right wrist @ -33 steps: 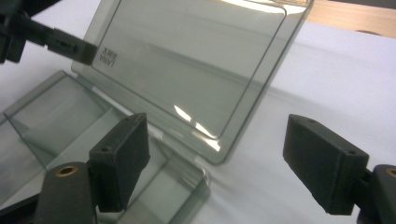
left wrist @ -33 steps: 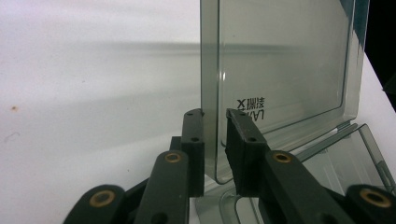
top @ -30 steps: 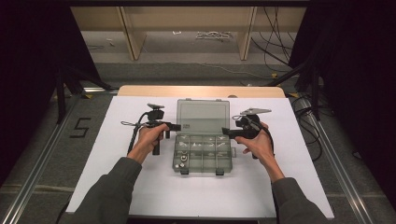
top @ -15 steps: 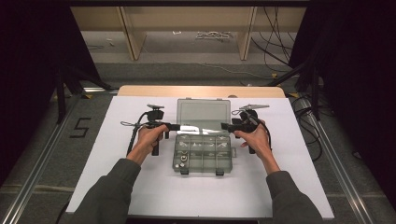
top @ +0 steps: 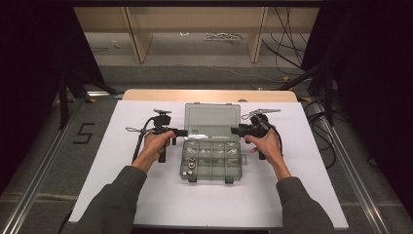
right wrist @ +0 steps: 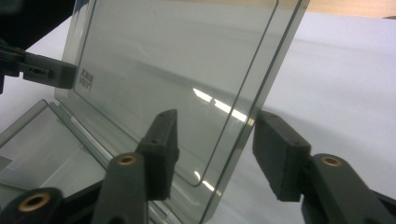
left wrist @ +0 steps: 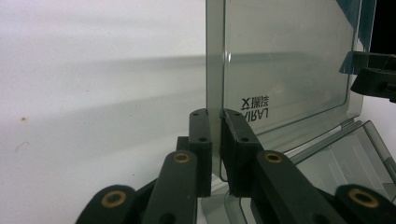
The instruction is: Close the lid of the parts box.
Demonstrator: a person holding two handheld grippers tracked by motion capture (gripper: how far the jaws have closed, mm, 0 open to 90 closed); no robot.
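A clear plastic compartment box (top: 212, 161) lies on the white table with its lid (top: 212, 119) swung up behind it. In the left gripper view, my left gripper (left wrist: 215, 119) is shut on the lid's (left wrist: 280, 60) left edge; in the high view it (top: 183, 132) sits at that edge. My right gripper (right wrist: 217, 122) is open, its jaws straddling the lid's (right wrist: 177, 56) right edge without pinching it; from above it (top: 234, 130) is at that side. Small metal parts (top: 190, 166) lie in the box's left compartments.
The white table surface (top: 122, 195) spreads around the box, with a wooden strip (top: 209, 95) along its far edge. Cables (top: 321, 146) trail on the right side. Metal rails (top: 44, 170) run along both sides of the table.
My right gripper has moved left, in to the lid's right edge. The left gripper has stayed at the lid's left edge.
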